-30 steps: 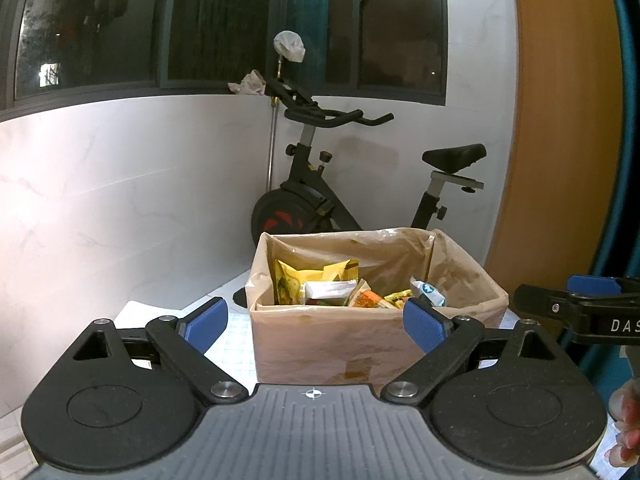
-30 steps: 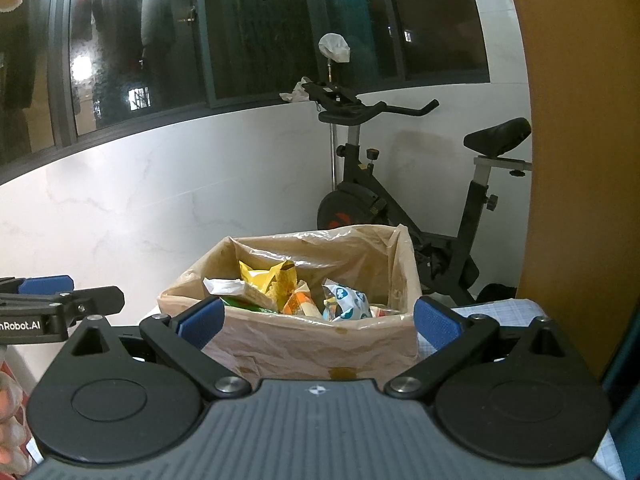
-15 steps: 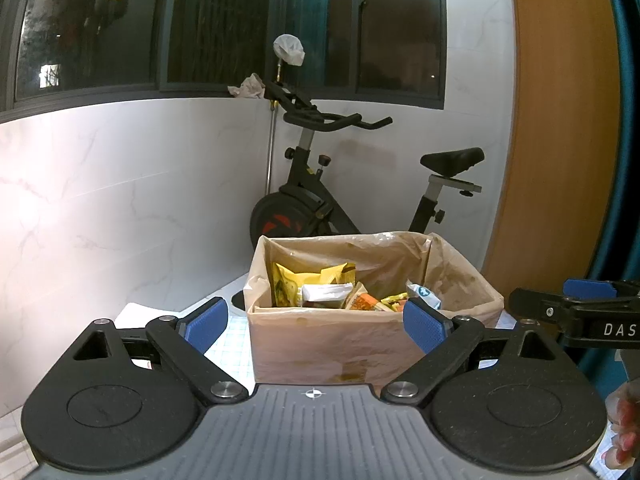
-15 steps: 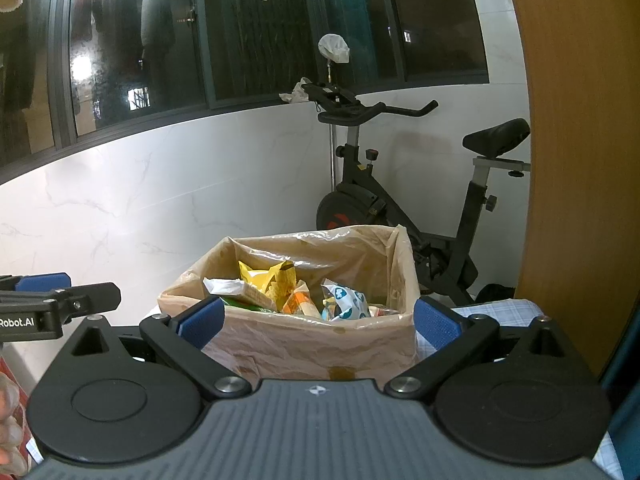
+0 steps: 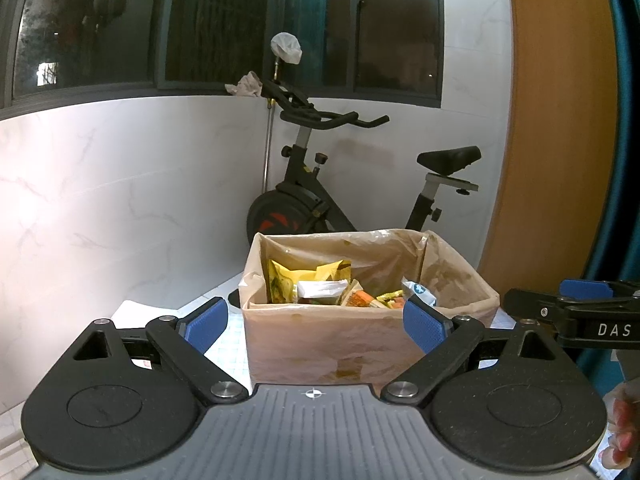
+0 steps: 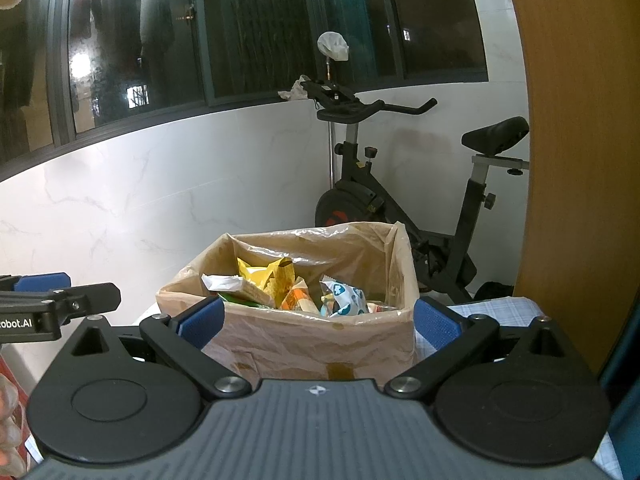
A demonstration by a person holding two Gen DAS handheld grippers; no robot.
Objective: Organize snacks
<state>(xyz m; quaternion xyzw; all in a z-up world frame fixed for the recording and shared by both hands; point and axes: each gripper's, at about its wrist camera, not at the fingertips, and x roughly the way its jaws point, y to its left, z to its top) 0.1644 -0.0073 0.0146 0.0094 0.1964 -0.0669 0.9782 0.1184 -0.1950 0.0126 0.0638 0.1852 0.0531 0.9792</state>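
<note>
Little has changed over the last second: both views have only drifted slightly, and the cardboard box [image 5: 360,320] still sits at centre frame with the snack packets [image 5: 320,288] heaped inside its plastic lining. The left gripper [image 5: 316,324] and right gripper [image 6: 318,320] stay spread wide and empty, level with the box. Snacks already lie boxed; whether sorting is ending or pending is unclear.

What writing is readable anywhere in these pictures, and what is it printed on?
"DAS": on the right gripper, cut off at the left view's edge.
"obot.AI": on the left gripper, cut off at the right view's edge.
Snack packets in the box: print too small to read.
</note>
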